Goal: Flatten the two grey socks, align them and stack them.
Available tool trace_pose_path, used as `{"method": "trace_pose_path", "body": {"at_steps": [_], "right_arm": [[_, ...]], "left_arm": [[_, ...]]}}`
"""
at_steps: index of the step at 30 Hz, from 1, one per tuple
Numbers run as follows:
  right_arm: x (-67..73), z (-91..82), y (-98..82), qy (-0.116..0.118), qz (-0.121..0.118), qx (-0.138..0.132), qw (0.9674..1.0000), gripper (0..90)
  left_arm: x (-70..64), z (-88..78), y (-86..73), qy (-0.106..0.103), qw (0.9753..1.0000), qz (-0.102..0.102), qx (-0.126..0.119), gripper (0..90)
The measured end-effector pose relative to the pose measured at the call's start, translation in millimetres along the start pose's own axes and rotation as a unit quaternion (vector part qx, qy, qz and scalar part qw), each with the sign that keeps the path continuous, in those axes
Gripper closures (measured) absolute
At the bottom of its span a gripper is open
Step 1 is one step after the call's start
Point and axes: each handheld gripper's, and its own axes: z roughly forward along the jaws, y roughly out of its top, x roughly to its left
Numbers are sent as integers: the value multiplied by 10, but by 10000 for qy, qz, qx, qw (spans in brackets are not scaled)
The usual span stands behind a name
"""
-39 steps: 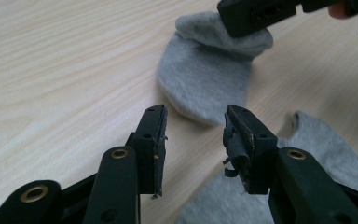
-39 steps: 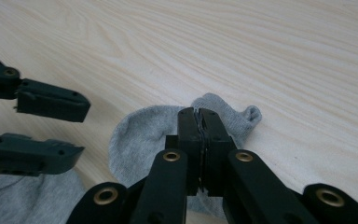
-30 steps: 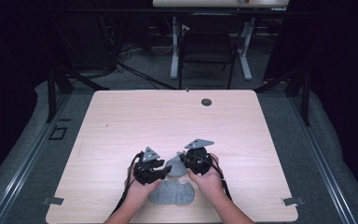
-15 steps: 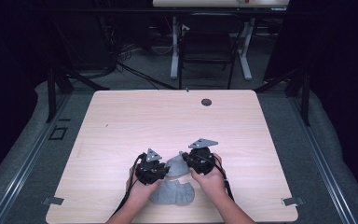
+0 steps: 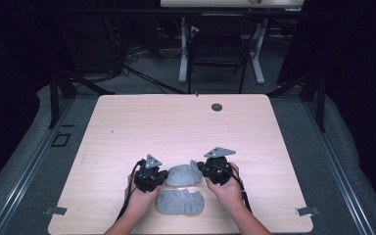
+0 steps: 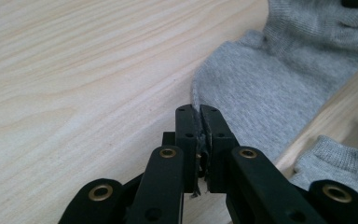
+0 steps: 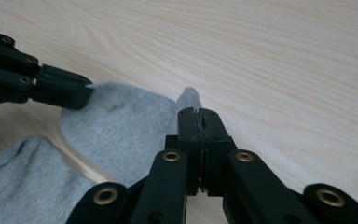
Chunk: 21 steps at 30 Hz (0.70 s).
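Left gripper, jaws just closed, pinches the far sock's edge at 9 o'clock; right gripper clamps its 3 o'clock edge. Both ends gripped, the sock seems ready to lift. Near sock lies at 6 o'clock, on the table.

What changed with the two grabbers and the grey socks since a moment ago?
The left gripper has just been closing its jaws and now pinches one end of the far sock. The right gripper was already shut on that sock's other end and stays so. Both hands barely shifted. The near sock and the table look the same.
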Motion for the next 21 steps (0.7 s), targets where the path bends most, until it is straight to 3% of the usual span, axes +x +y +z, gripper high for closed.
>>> {"method": "trace_pose_path", "body": {"at_steps": [16,21], "right_arm": [[-103,67,-301,-60,169,447,9988,881],[-124,41,-322,-66,272,390,9988,801]], "left_arm": [[87,-20,-55,56,9999,-76,38,876],[114,-38,-47,42,9999,-95,-36,845]]}}
